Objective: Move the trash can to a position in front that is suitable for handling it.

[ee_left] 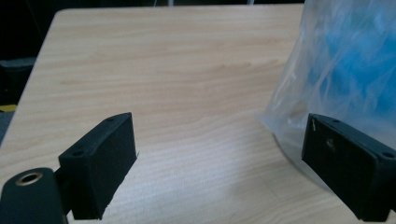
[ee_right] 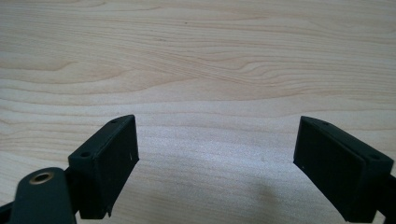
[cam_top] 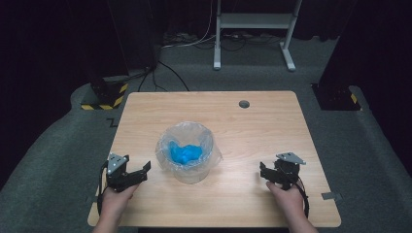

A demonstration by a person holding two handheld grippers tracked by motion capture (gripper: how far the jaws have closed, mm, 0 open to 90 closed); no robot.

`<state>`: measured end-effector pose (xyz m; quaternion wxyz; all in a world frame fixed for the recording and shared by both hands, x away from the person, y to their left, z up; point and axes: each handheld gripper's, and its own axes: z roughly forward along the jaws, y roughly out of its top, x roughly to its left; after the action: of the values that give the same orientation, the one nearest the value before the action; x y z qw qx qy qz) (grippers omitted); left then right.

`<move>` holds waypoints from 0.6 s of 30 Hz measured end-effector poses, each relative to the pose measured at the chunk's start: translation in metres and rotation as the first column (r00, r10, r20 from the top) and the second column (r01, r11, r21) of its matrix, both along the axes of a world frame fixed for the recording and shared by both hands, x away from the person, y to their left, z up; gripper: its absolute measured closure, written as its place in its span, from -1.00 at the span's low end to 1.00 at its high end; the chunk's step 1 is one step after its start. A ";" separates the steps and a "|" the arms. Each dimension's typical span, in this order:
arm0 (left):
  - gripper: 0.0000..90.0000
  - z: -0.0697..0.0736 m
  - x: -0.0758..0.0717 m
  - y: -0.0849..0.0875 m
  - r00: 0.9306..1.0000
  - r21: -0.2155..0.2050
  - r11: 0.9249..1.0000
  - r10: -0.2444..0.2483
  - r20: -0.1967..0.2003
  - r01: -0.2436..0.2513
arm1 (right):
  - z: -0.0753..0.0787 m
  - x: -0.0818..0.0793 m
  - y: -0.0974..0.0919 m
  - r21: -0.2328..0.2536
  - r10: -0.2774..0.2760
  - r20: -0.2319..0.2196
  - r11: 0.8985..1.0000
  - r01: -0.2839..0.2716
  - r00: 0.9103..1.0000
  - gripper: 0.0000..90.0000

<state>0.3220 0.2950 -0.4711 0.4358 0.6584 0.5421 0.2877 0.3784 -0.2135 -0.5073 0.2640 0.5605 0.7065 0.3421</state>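
I have both sets of jaws spread wide and empty, my left gripper (cam_top: 138,173) just beside the clear bag-lined container (cam_top: 187,148) of blue stuff mid-table, my right gripper (cam_top: 266,173) well apart from it.

A light wooden desk (cam_top: 252,121) with rounded corners stands on grey carpeted floor (cam_top: 63,145). Near the middle of the desk, a little toward the near edge, sits a round clear container (cam_top: 187,167) lined with a transparent plastic bag (cam_top: 167,145), and crumpled blue material (cam_top: 184,154) lies inside it. A small round grey grommet (cam_top: 244,104) is set into the desk top near the far edge. The wood grain runs across the top
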 end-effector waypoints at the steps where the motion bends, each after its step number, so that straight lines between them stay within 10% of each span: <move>1: -0.77 0.002 0.001 0.000 1.000 -0.021 1.000 0.003 0.002 -0.003 | 0.000 0.000 0.000 0.000 0.003 0.000 1.000 -0.003 1.000 -0.70; 5: -0.74 0.007 0.003 -0.001 1.000 -0.079 0.997 0.007 0.013 -0.006 | 0.001 0.000 0.000 -0.013 0.010 0.004 1.000 -0.010 1.000 -0.70; 18: -0.71 0.034 0.005 -0.012 0.997 0.000 0.998 0.059 0.045 -0.059 | 0.002 -0.004 -0.005 -0.016 0.000 0.009 1.000 0.000 1.000 -0.70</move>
<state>0.3269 0.2830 -0.4367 0.4387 0.6358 0.5510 0.3157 0.3743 -0.2187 -0.5052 0.2719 0.5568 0.7080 0.3388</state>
